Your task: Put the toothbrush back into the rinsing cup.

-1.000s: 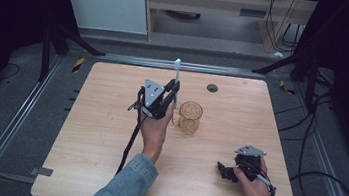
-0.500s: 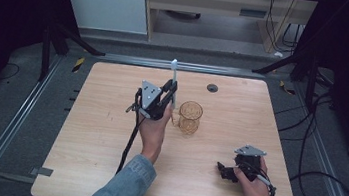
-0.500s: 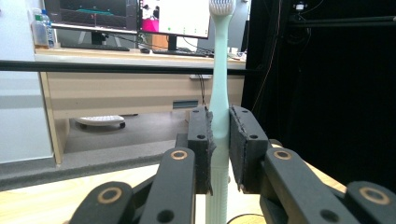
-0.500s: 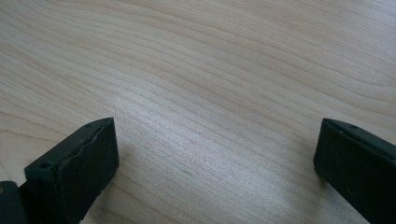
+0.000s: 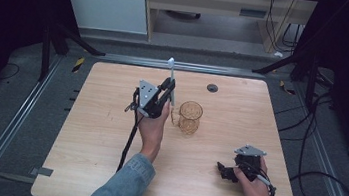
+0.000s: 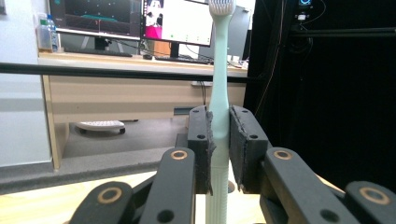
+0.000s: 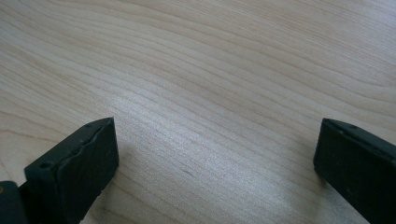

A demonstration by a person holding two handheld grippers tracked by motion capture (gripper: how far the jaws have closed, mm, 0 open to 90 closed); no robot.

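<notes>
Left gripper (image 6: pixel 219 154): pads (image 6: pixel 205 149) clamped on the handle of a toothbrush (image 6: pixel 219 84), one pad on each side, gripping low on the handle. Toothbrush: pale green, upright, bristle head at the top, a short length of handle showing below the pads. In the high view the left gripper (image 5: pixel 167 89) is held up above the table (image 5: pixel 82 132) by the left hand (image 5: pixel 153 125), left of centre, with the toothbrush (image 5: pixel 171 77) standing up past the jaws and its white head toward the far edge.

Cup (image 5: pixel 190 116): clear, amber-tinted, with a handle on its left side; upright on the table just right of the left gripper, near it, not touching the toothbrush as far as can be seen.

Right gripper (image 5: pixel 226 171): jaws wide apart, nothing between them; in the right gripper view the two black pads (image 7: pixel 74 172) stand at either edge with bare wood grain between. It lies low at the table's near right corner in the right hand (image 5: pixel 252 185), well apart from the cup.

Table: light wood, rounded corners. A small dark round fitting (image 5: pixel 212 87) sits near the far edge, beyond the cup. Cables trail from both grippers.
</notes>
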